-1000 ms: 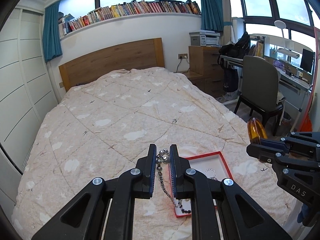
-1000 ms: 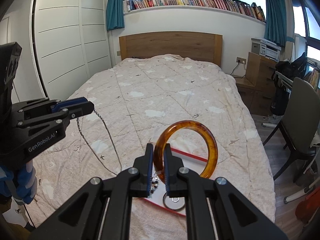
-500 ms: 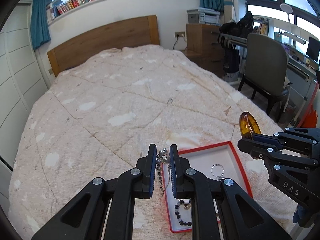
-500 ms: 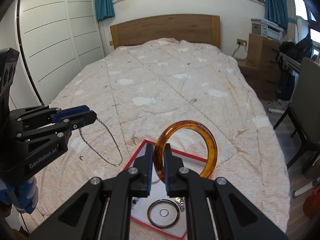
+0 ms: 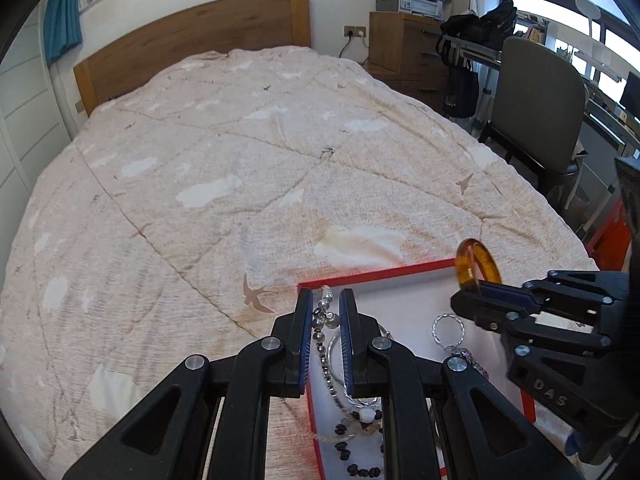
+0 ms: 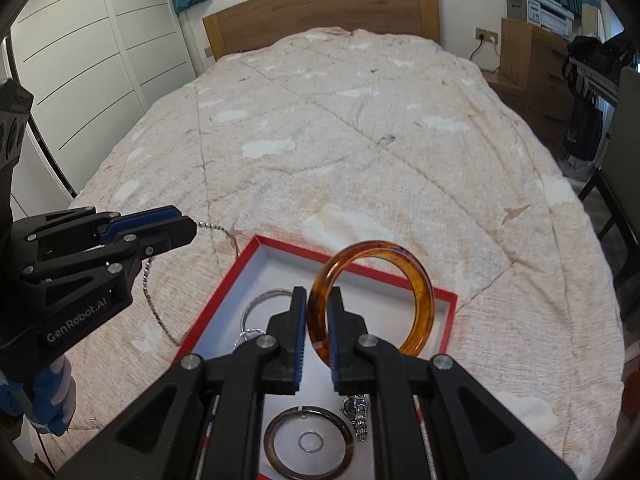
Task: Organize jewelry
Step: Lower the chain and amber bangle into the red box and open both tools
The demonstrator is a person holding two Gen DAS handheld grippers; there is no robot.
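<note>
Left gripper clamped on silver bead chain, chain dangling past left edge of red-rimmed tray onto quilt. Tray on near end of bed, holding thin silver bangle, dark bead string, watch, grey ring. Right gripper pinched on amber bangle, held upright above tray. Chair at far right.

Home bedroom: quilted bed, wooden headboard, white wardrobe, desk chair.
</note>
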